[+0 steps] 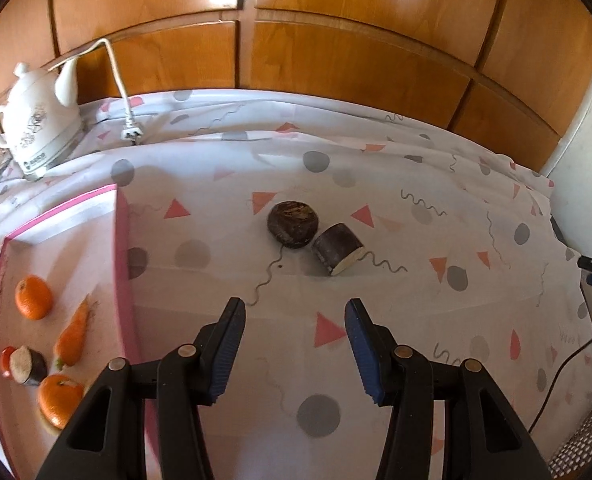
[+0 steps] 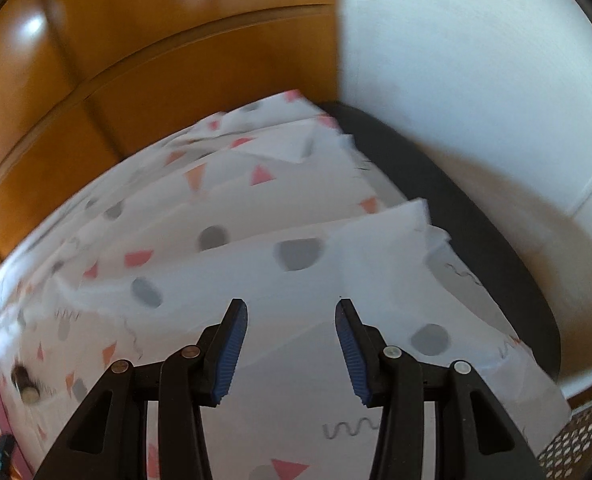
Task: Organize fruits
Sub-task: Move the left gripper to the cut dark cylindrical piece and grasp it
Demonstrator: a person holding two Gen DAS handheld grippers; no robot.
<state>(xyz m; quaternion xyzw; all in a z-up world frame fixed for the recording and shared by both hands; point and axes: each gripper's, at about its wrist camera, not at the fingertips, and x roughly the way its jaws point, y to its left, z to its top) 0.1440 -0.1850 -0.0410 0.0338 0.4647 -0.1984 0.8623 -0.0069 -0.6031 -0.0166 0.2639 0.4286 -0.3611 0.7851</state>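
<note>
the pink tray (image 1: 120,240) is already holding oranges and a carrot. the two dark pieces (image 1: 316,236) are lying on the spotty cloth (image 1: 376,184), outside the tray. the left gripper (image 1: 294,344) is hanging half open and empty, just short of them. the right gripper (image 2: 290,346) is half open and empty too, well off to the side. next, i think, the left one is needing to reach forward and pinch a dark piece.

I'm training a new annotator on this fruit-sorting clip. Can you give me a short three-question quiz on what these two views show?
1. True or false: the left gripper holds something.
2. How many dark pieces lie on the tablecloth, outside the pink-edged box?
3. Which sits in the box: A) the kettle, B) the carrot, C) the plug?

Key:
1. False; both the left and the right gripper are open and empty.
2. Two: a round one and a cut one, side by side.
3. B.
</note>
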